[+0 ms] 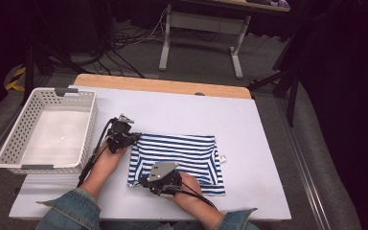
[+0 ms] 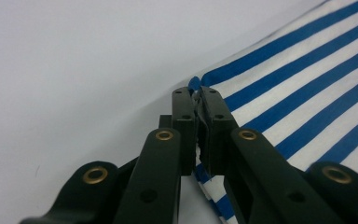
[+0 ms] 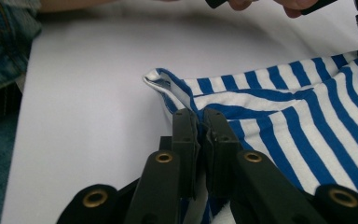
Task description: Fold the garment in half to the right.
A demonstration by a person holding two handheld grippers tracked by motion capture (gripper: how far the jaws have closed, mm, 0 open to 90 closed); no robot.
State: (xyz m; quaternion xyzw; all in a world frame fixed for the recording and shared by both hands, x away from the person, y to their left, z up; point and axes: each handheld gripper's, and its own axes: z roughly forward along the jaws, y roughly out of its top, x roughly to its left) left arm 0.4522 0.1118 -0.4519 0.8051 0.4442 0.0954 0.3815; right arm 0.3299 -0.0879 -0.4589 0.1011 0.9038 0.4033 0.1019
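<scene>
A blue-and-white striped garment (image 1: 182,158) lies folded flat on the white table (image 1: 249,124). My left gripper (image 1: 130,139) is at its far left corner. In the left gripper view the jaws of that gripper (image 2: 196,95) are shut on the striped cloth (image 2: 298,79) at its corner. My right gripper (image 1: 146,182) sits at the garment's near left corner. The right gripper view shows the jaws of my right gripper (image 3: 198,116) pinching the striped fabric (image 3: 307,107) just behind a bunched corner (image 3: 156,79).
A white perforated basket (image 1: 14,139) stands at the table's left side. A wooden strip (image 1: 163,86) runs along the table's far edge. Beyond it, a metal desk frame (image 1: 201,33) and cables sit on the floor. Bare white table lies right of the garment.
</scene>
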